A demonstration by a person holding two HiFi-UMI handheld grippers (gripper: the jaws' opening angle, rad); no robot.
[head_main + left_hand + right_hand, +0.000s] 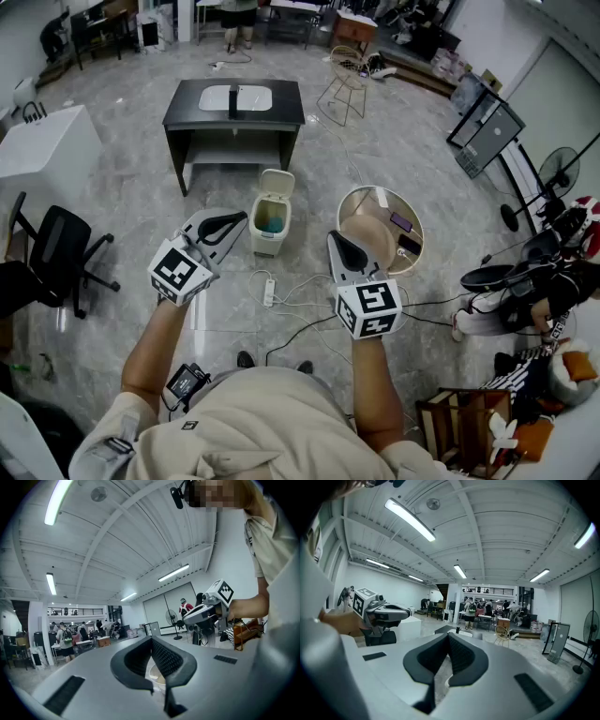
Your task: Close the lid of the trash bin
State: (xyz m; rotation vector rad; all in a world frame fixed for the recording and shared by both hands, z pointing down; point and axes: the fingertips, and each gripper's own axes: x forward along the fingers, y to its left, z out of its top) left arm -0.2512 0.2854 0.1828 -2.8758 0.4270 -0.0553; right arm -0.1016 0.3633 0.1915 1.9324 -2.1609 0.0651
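In the head view a small white trash bin stands on the marble floor in front of me, and its lid is tipped up and open at the back. My left gripper hovers just left of the bin, jaws shut and holding nothing. My right gripper hangs to the bin's right, also shut and empty. In the left gripper view the left gripper's dark jaws meet, and the right gripper shows beyond them. The right gripper view shows the right gripper's jaws closed, with the left gripper at the left.
A black desk stands behind the bin. A round white-rimmed tub sits right of it. A power strip and cables lie on the floor near my feet. A black office chair and a white table are at the left.
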